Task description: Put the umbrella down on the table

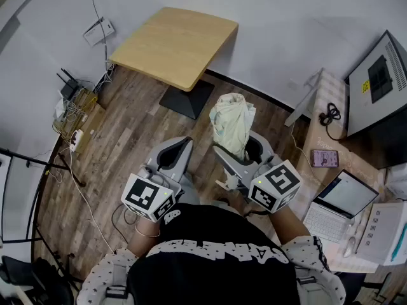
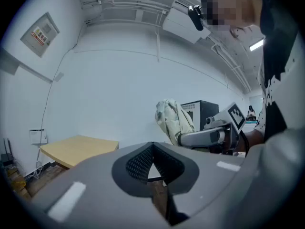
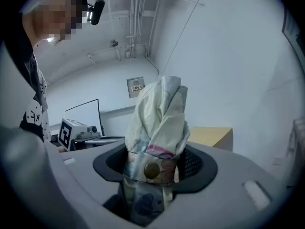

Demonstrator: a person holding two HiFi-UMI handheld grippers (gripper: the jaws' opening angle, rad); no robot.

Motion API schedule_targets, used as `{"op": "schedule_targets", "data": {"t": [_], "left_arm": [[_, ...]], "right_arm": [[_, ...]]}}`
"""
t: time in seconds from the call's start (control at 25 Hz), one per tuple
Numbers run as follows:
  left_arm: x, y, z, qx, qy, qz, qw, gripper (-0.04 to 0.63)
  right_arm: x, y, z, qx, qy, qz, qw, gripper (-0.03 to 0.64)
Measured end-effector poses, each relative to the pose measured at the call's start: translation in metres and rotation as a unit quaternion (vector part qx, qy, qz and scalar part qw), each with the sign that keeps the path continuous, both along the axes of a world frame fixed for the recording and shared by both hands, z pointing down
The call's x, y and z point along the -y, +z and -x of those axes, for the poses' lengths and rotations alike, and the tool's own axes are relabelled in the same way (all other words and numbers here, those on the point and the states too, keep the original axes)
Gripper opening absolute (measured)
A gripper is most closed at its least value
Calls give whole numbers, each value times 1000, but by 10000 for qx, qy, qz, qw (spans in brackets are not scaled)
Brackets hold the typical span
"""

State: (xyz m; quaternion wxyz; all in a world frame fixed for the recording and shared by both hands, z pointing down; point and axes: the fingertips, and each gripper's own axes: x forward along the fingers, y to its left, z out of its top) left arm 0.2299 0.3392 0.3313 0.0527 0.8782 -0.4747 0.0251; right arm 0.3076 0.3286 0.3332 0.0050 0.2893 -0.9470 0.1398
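Two tools hang short of the table (image 1: 175,43): the right tool (image 1: 245,150) clamps the folded umbrella (image 1: 232,127); the left tool (image 1: 173,152) has jaws together, empty. Best carry it over the table, lay it flat, then release.

This is a small office or lab workroom. A wooden table (image 1: 175,43) on a black pedestal stands by bare white walls (image 1: 286,24) on a plank floor (image 1: 127,145). Left of the table, a router (image 1: 68,89) and tangled cables (image 1: 77,114) lie along the wall. Right of the table, a desk (image 1: 331,135) carries a laptop (image 1: 340,203) and a phone (image 1: 325,159).
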Motion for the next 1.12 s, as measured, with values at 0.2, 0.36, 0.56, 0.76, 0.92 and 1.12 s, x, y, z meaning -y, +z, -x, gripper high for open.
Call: {"op": "schedule_targets", "data": {"t": [0.2,0.36,0.56,0.76,0.92,1.12], "left_arm": [[2,4,1,21,23,29,10000,-5],[2,7,8,30,13,-25,10000,-5],[4,14,19,-27,-68,8,10000,-5],[17,12,39,-67,-98,47,9999,-5],[35,7,51,-57,-87,-16,9999,-5],[53,6,65,-90,-62,-16,9999,-5]], "right_arm": [[0,5,0,114,3,114,9999,281],[1,12,8,99,2,138,9999,282],[7,16,15,-40,-52,112,9999,282],[21,13,31,-90,7,101,9999,282],[35,10,42,-83,29,104,9999,282],[57,12,56,-60,89,171,9998,282]]}}
